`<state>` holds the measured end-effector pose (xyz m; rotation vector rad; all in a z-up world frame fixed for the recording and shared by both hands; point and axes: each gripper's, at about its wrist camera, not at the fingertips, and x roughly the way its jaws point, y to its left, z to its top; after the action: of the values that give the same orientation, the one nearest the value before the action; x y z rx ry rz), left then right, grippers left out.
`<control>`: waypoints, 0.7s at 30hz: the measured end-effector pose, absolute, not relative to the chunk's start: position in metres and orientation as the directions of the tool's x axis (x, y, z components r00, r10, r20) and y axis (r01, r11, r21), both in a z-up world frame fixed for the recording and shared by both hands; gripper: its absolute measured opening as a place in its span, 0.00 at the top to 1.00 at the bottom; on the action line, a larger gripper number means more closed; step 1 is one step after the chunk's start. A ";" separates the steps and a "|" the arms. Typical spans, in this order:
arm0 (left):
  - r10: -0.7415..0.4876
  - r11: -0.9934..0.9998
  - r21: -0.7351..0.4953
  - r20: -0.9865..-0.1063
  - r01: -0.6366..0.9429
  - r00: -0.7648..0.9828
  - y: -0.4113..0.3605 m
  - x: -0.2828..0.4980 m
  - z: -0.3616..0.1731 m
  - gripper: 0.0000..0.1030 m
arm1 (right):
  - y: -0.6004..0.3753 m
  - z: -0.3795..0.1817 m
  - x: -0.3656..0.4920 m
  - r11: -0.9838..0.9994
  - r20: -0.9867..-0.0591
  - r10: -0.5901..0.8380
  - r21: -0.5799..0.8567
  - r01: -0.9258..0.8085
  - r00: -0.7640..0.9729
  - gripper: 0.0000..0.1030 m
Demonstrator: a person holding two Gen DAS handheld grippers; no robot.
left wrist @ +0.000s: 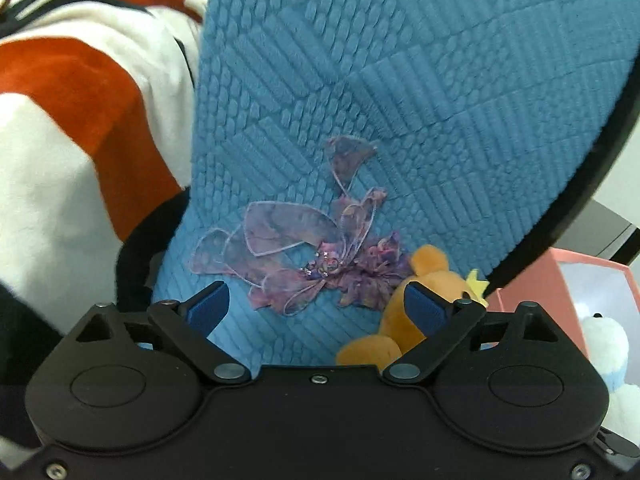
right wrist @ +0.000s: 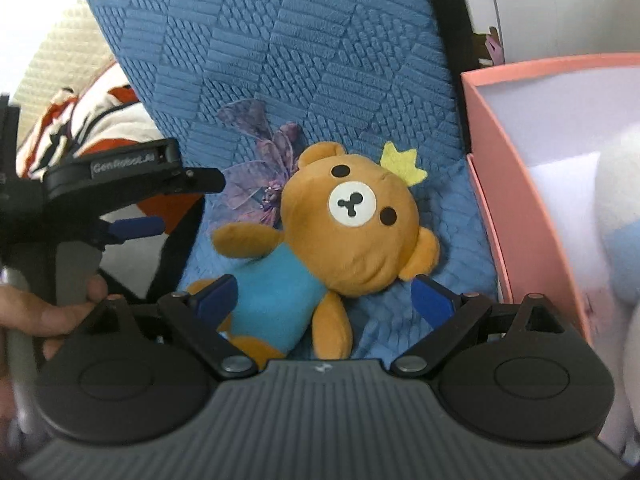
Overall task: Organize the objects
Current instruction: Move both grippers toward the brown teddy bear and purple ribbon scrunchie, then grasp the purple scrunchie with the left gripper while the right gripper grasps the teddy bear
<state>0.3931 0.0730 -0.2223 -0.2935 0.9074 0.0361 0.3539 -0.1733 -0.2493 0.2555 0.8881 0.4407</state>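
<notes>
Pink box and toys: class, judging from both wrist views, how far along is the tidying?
Done: a white plush already sits in the pink box. In hand: nothing; the right gripper is open around the brown bear, and the left gripper is open too. Left: boxing the bear.

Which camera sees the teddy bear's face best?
The right wrist view: the brown plush teddy bear lies face-up there, eyes, nose and blue shirt showing. The left wrist view catches only its ear and arm behind that gripper's finger.
</notes>
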 end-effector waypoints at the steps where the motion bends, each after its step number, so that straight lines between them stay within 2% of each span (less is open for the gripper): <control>1: -0.099 0.959 -0.238 -0.785 -0.151 0.611 0.073 0.397 -0.225 0.10 | -0.169 -0.251 0.357 0.881 -0.689 0.472 0.387 -0.272 0.551 0.08; 6: -0.096 0.969 -0.207 -0.815 -0.133 0.572 0.069 0.423 -0.240 0.20 | -0.162 -0.272 0.378 0.865 -0.712 0.498 0.448 -0.226 0.495 0.08; 10: -0.113 0.970 -0.208 -0.837 -0.121 0.535 0.064 0.441 -0.255 0.23 | -0.162 -0.289 0.390 0.860 -0.740 0.502 0.483 -0.165 0.447 0.08; 15: -0.112 0.971 -0.199 -0.869 -0.132 0.483 0.062 0.462 -0.277 0.29 | -0.166 -0.309 0.403 0.791 -0.709 0.589 0.604 -0.097 0.389 0.08; 19: -0.126 0.974 -0.196 -0.889 -0.116 0.441 0.058 0.477 -0.296 0.36 | -0.168 -0.313 0.404 0.768 -0.693 0.612 0.635 -0.079 0.380 0.08; 20: -0.138 0.972 -0.205 -0.890 -0.111 0.435 0.057 0.479 -0.298 0.37 | -0.167 -0.313 0.403 0.766 -0.691 0.616 0.638 -0.083 0.379 0.09; 21: -0.145 0.972 -0.211 -0.890 -0.108 0.432 0.057 0.482 -0.300 0.39 | -0.167 -0.313 0.403 0.761 -0.685 0.623 0.643 -0.087 0.378 0.15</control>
<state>0.4818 0.0569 -0.3002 -0.2513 1.1272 -0.0235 0.4026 -0.1671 -0.3127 0.5658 1.0994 0.4856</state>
